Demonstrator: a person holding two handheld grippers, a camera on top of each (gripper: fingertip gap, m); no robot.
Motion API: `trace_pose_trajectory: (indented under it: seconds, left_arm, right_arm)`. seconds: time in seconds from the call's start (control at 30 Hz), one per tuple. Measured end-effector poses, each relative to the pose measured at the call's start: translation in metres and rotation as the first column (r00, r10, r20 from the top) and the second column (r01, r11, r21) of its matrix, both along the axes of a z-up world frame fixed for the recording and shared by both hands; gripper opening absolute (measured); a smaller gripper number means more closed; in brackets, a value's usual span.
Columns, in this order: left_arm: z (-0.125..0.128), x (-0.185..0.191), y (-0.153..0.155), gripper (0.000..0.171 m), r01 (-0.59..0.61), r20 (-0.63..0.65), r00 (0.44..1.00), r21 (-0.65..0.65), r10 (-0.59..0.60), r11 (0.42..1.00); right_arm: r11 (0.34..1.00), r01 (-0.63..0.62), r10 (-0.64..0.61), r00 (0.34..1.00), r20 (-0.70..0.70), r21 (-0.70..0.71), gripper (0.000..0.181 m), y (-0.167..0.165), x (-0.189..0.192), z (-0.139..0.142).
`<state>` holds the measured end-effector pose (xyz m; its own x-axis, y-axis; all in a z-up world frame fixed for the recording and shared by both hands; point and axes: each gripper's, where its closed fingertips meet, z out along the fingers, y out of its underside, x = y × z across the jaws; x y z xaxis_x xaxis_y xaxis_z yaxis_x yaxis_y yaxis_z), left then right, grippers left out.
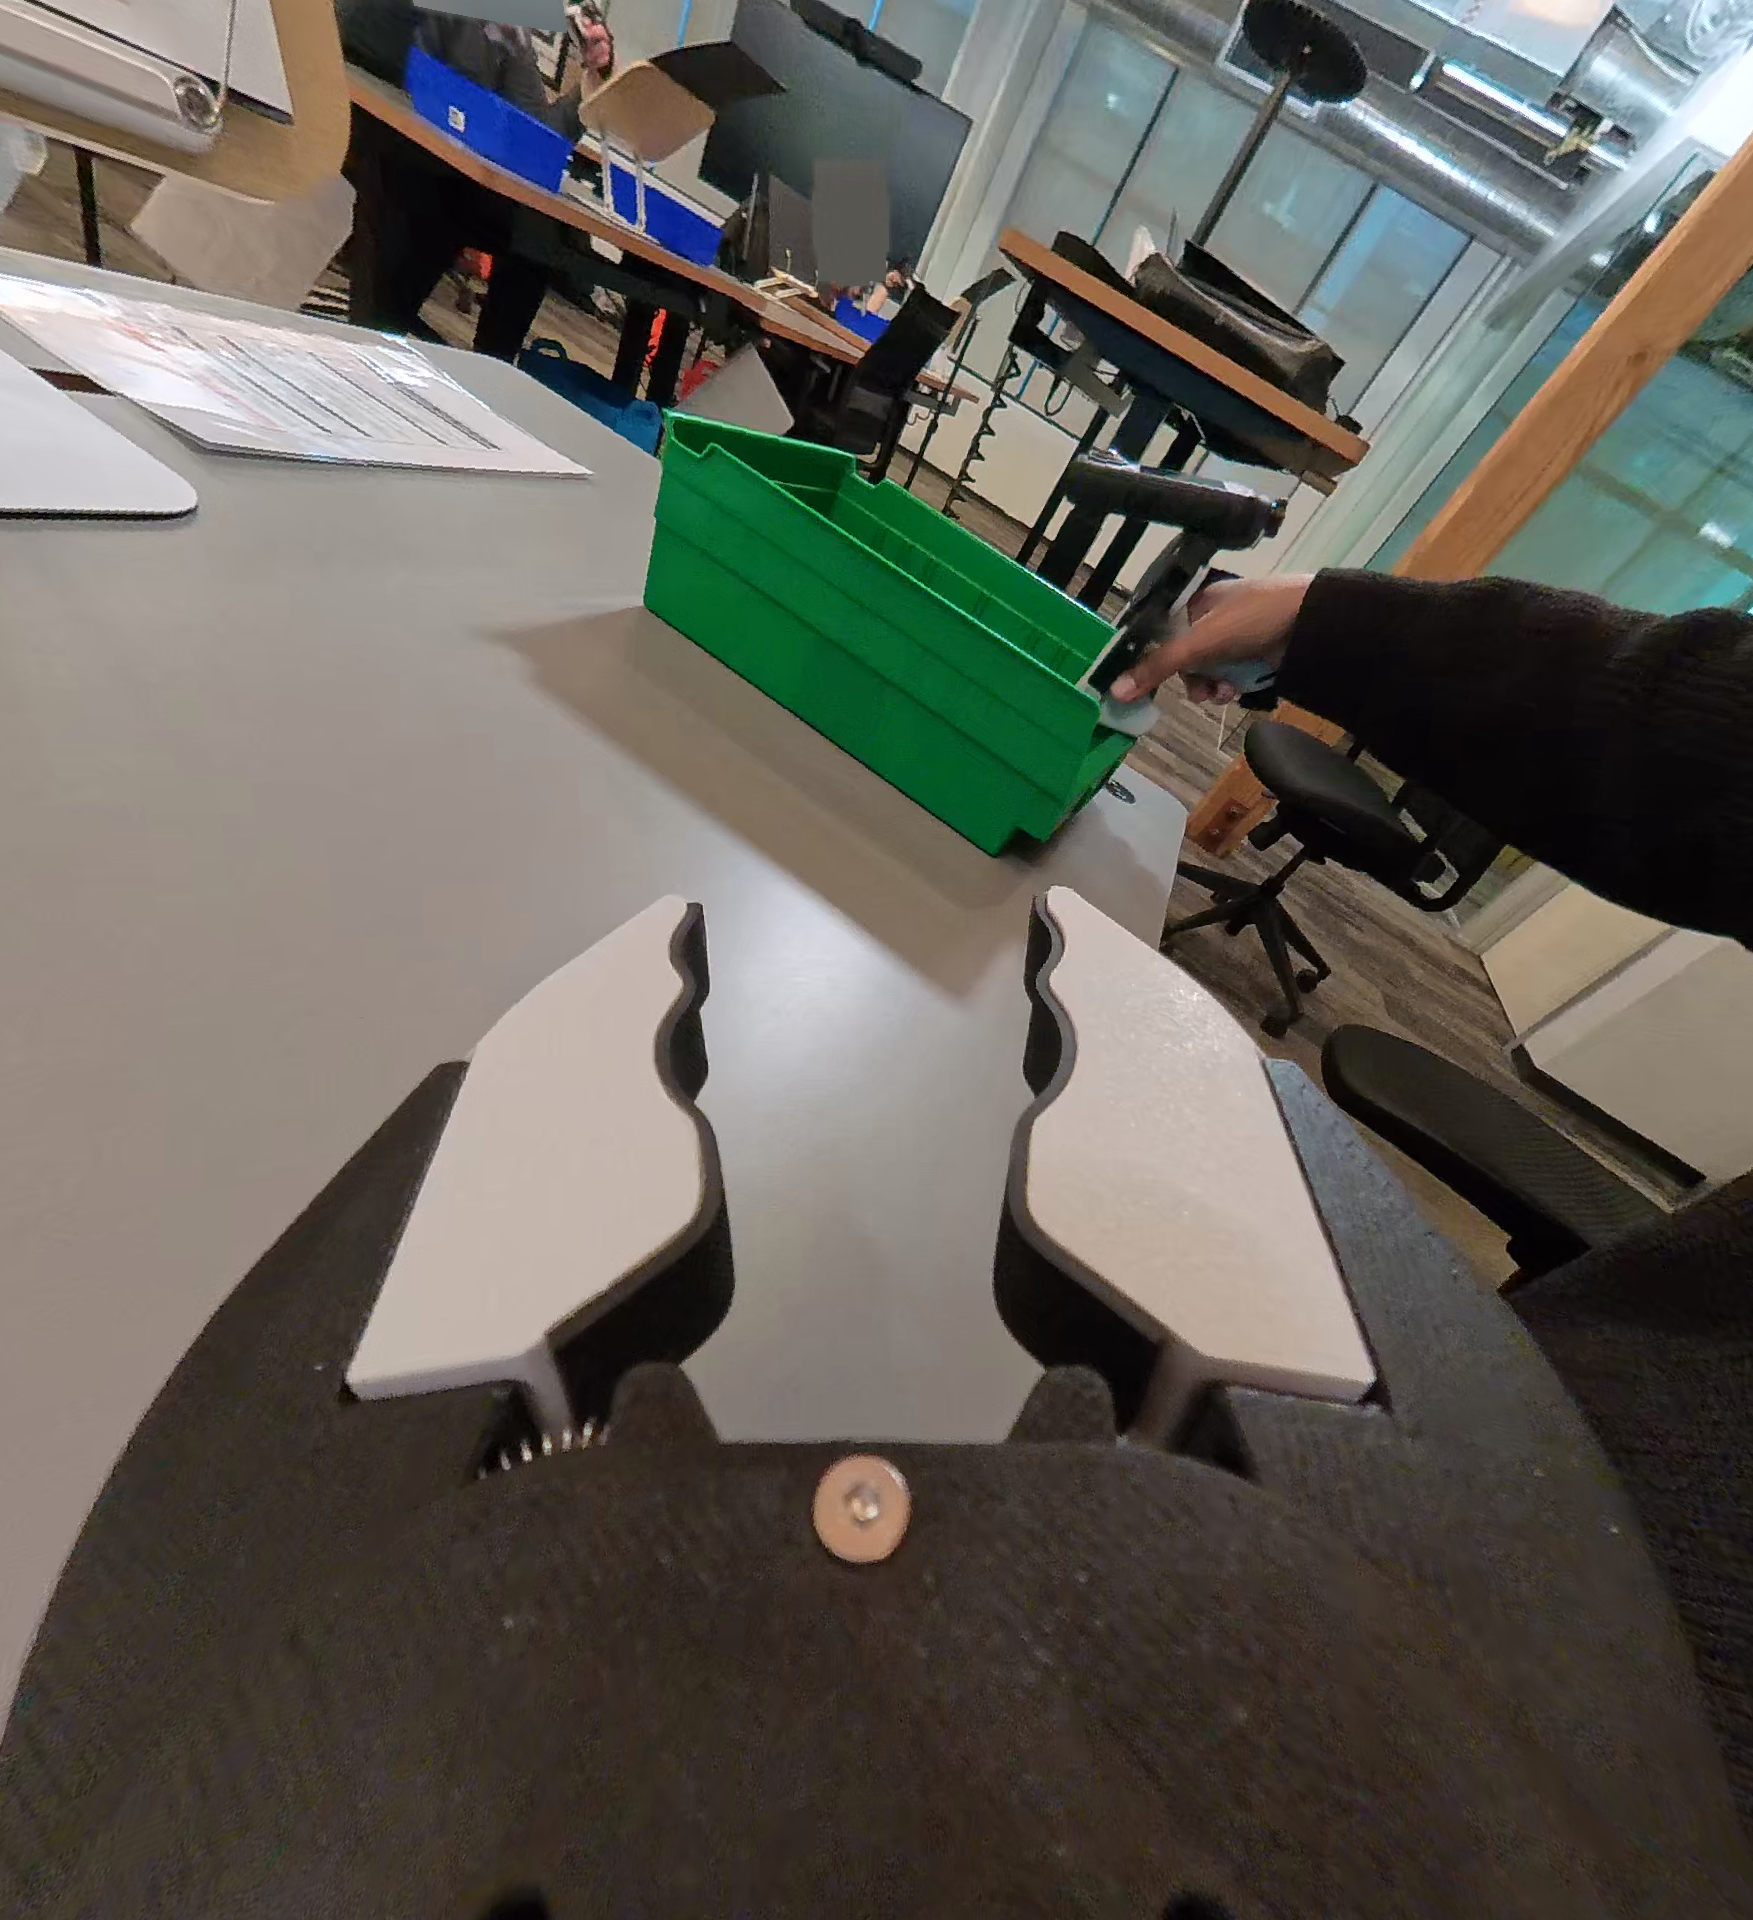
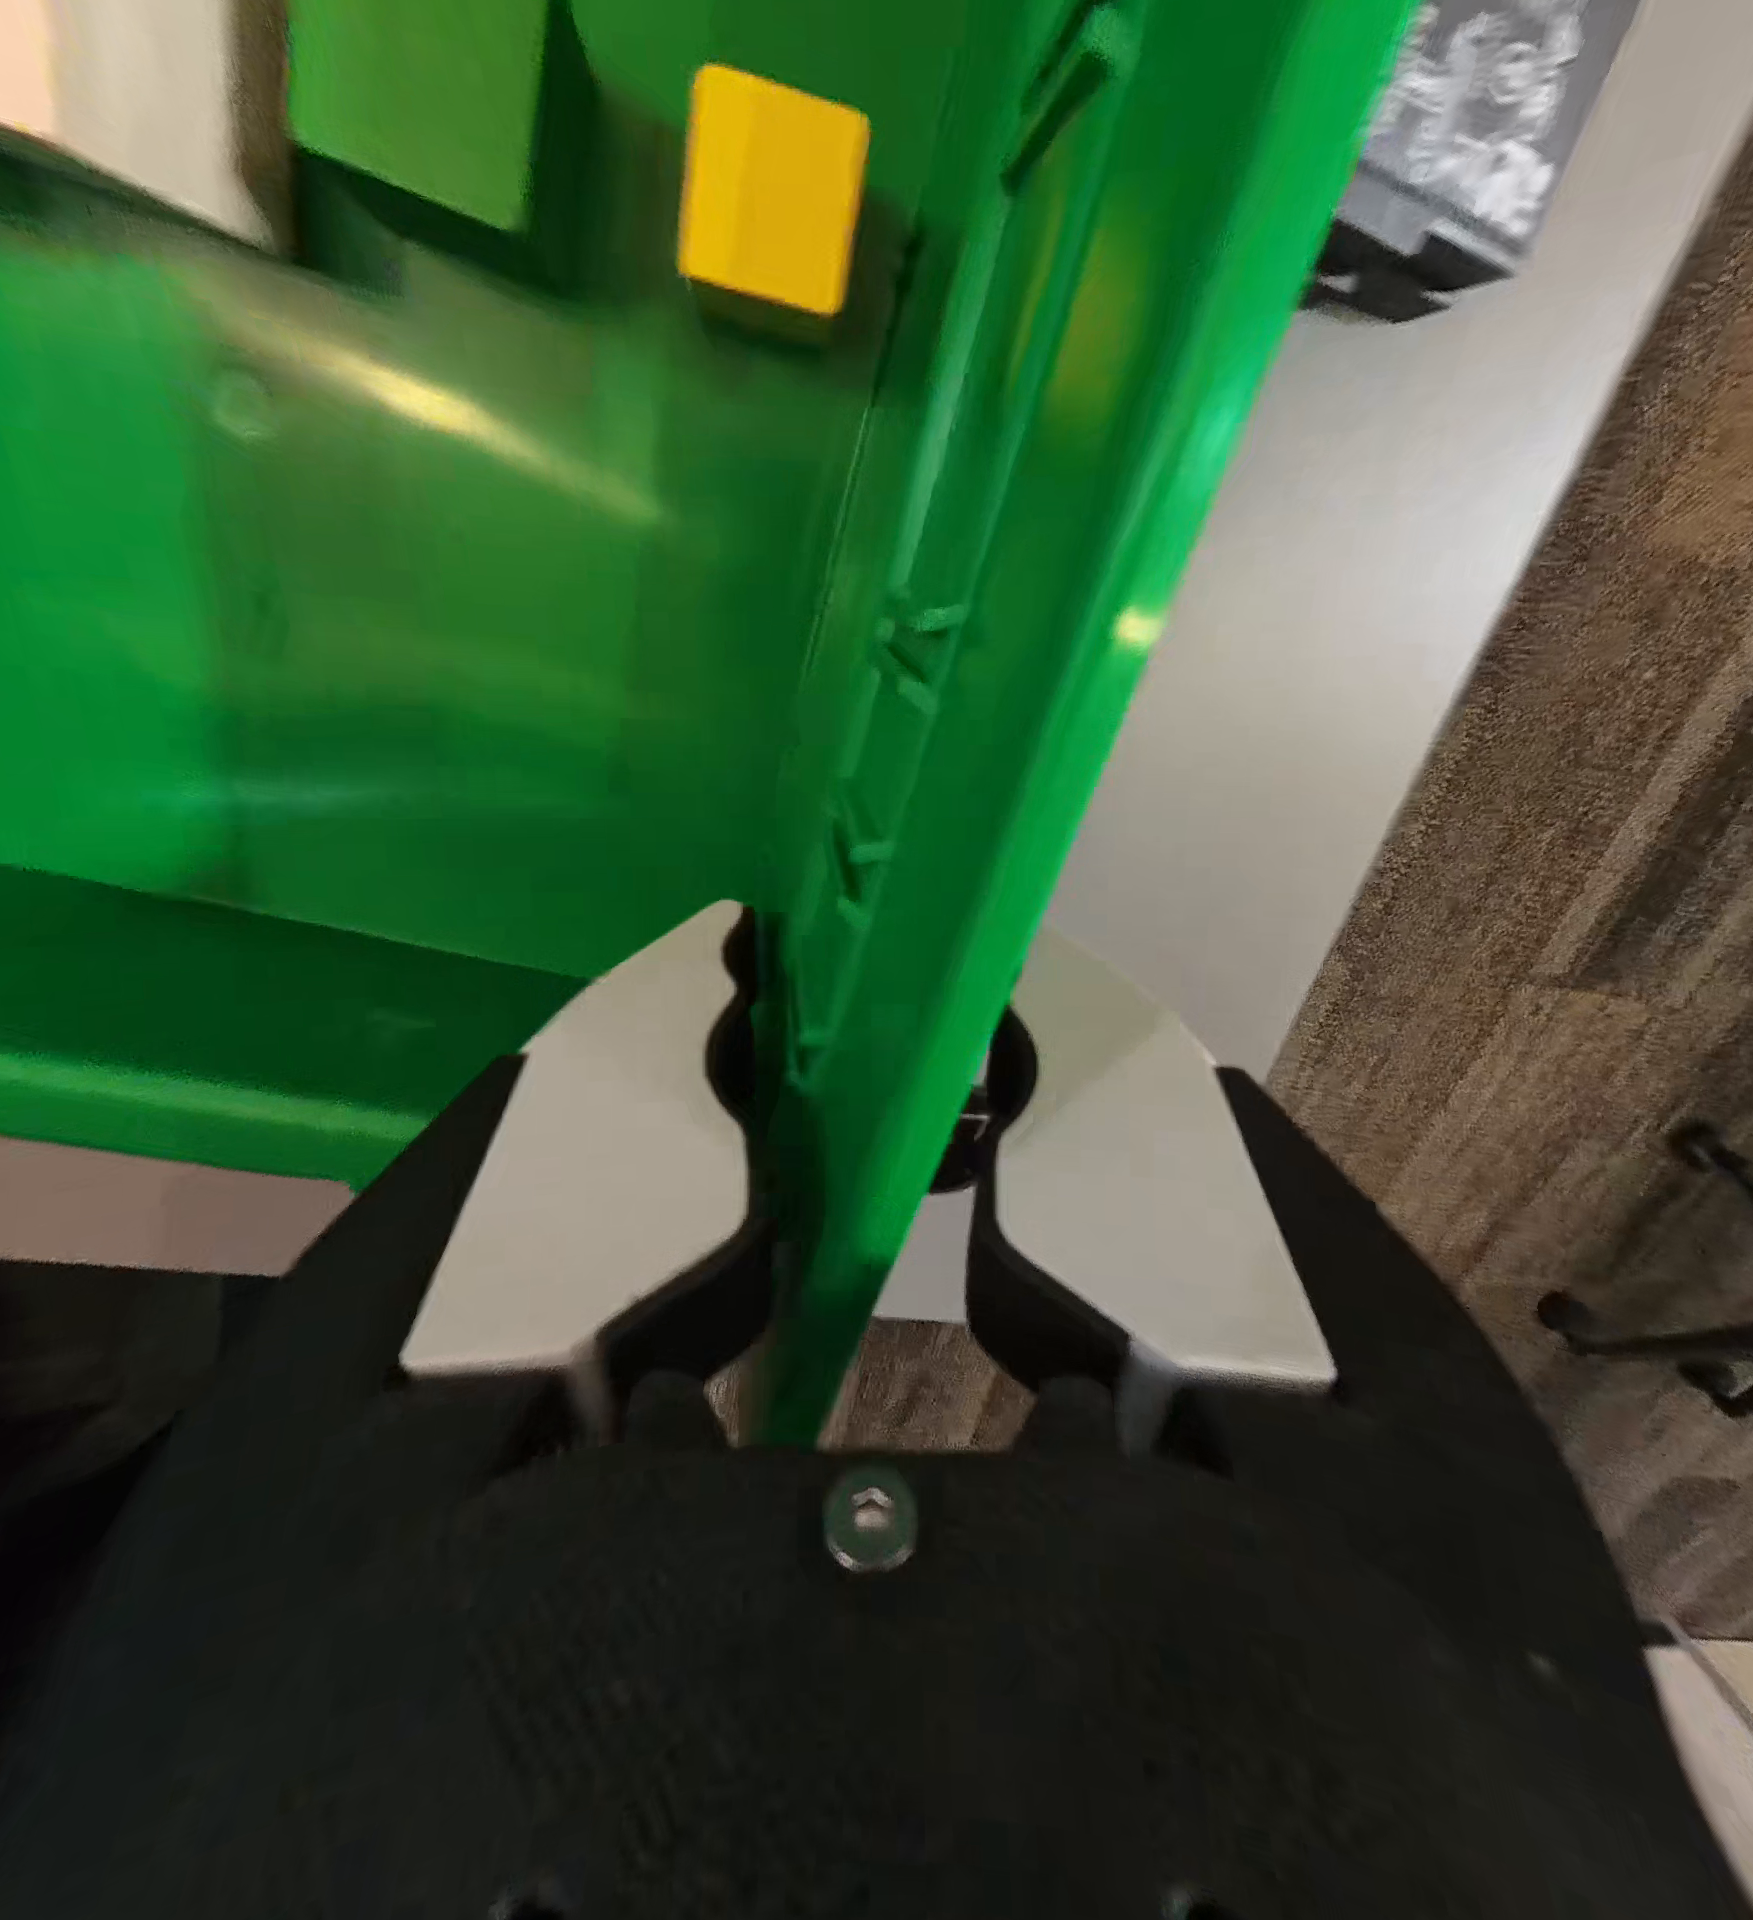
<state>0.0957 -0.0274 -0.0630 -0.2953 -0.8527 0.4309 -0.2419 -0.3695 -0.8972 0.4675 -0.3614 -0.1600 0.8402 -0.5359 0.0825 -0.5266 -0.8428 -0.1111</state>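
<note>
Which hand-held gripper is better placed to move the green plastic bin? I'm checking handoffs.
Right, probably. The right hand-held gripper is closed on the side wall of the green plastic bin, a yellow block inside. The left hand-held gripper is open over the grey table, apart from it.

The right gripper (image 2: 867,1049) clamps the green bin's (image 2: 384,644) wall; a yellow block (image 2: 773,192) lies inside.

Right wrist view is pretty smeared: the green bin (image 2: 384,623) runs off the top and left edges, so its far end is cut off, and the right gripper (image 2: 867,997) has one fingertip behind the bin wall. The yellow block (image 2: 773,187) inside is soft-edged, and I can't tell what it is.
</note>
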Motion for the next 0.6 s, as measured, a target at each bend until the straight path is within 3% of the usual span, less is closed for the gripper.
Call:
trace_pose_trajectory:
  seconds: [0.13, 0.33, 0.47, 0.6]
  left_arm:
    - [-0.001, 0.0, 0.002, 0.06, 0.004, -0.007, 1.0, -0.023, -0.004, 1.0]
    - [-0.001, 0.001, 0.004, 0.059, 0.009, -0.011, 1.0, -0.084, -0.01, 0.996]
    - [-0.001, 0.001, 0.007, 0.059, 0.004, -0.015, 1.0, -0.1, -0.006, 0.995]
    - [-0.003, 0.002, 0.008, 0.059, 0.007, -0.023, 1.0, -0.108, -0.009, 0.994]
  right_arm:
    - [0.993, 0.054, -0.044, 0.995, -0.094, 0.103, 0.034, 0.005, -0.007, -0.002]
    - [0.999, 0.034, -0.034, 0.999, -0.043, 0.007, 0.03, 0.0, 0.003, 0.005]
    - [0.997, 0.009, -0.01, 1.0, -0.014, -0.072, 0.043, -0.002, 0.011, 0.012]
    - [0.999, -0.002, 0.0, 0.999, -0.034, -0.035, 0.049, 0.009, 0.016, 0.021]
